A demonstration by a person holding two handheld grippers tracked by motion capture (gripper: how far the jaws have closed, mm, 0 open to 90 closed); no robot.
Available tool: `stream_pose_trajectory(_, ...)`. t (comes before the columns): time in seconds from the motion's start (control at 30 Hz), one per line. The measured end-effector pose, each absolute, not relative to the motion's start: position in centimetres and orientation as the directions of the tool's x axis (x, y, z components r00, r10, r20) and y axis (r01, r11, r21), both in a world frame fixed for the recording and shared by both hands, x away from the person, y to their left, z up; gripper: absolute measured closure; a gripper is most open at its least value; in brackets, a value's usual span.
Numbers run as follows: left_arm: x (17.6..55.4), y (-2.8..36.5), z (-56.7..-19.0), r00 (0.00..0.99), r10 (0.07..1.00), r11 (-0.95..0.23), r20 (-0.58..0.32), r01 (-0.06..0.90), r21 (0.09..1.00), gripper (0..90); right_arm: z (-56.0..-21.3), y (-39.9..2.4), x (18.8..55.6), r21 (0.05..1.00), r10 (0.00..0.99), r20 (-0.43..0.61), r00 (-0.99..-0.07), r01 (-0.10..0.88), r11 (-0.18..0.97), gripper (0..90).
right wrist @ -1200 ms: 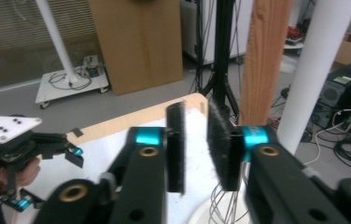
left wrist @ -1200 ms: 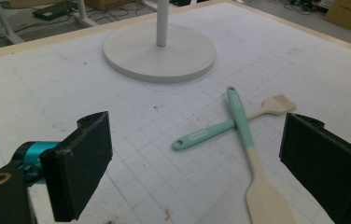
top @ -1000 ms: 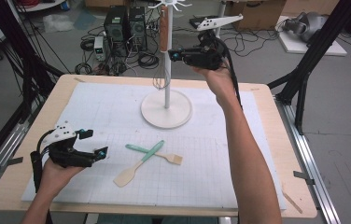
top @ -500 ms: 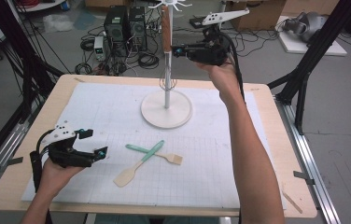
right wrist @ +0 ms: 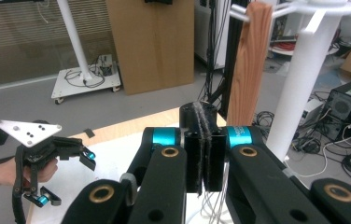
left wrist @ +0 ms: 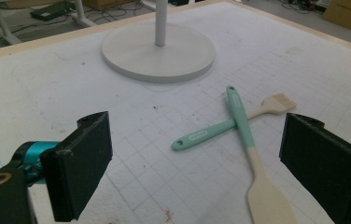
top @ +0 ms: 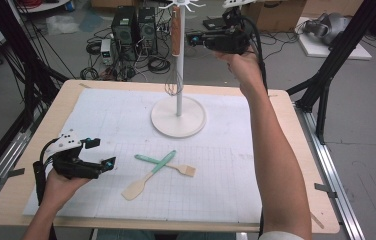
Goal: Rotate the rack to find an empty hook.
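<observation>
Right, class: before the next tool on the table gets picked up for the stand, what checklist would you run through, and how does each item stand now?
1. Whisk hangs from the stand: ok.
2. Right gripper is shut with nothing between its jaws: ok.
3. Right gripper is clear of the whisk's wooden handle: cannot tell, they are close together.
4. Left gripper is open and faces the tools on the mat: ok.
5. Spatula and brush lie apart for a single grasp: not ok, they are crossed, with the spatula on top.
</observation>
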State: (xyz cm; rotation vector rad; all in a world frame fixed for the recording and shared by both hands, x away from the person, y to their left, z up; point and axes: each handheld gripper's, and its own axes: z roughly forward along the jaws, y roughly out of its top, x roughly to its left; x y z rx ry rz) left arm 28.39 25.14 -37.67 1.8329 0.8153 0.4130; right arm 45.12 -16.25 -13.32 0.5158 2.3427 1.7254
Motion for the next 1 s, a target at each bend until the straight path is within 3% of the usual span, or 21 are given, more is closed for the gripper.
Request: stream_pose_trajectory(1.0,28.6,25.4,-38.0,0.708,0.699,-0.221,-0.104,0.352,0.91,9.9,-10.5,-13.8,46.6,0.962,0.474,0.018,-0.88,0.144,0.232,89.3)
